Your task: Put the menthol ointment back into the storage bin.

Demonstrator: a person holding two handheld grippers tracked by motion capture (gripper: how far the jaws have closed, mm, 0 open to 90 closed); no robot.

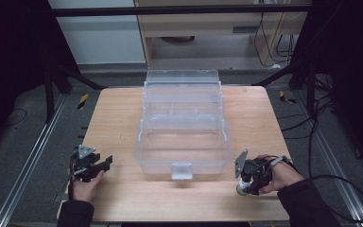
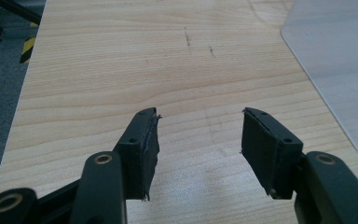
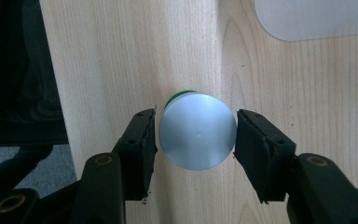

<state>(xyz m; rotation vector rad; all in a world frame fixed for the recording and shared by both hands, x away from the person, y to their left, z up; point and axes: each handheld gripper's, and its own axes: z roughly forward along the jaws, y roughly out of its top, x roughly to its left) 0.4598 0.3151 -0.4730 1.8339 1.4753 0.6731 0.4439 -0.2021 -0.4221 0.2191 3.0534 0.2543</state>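
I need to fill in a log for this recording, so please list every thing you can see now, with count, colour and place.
Storage box: one, clear plastic, open, in the middle of the table, lid tilted back at the far side.
Latch: one, clear, on the near wall of the storage box.
Can: one, silver top with a green edge under it, standing near the table's front right edge.
Table: one, light wood, under everything.
Left gripper: one, black, open, over bare wood at the front left.
Right gripper: one, black, jaws on either side of the can; whether they touch it I cannot tell.
Hands: two, one on each gripper, with dark sleeves at the bottom edge.
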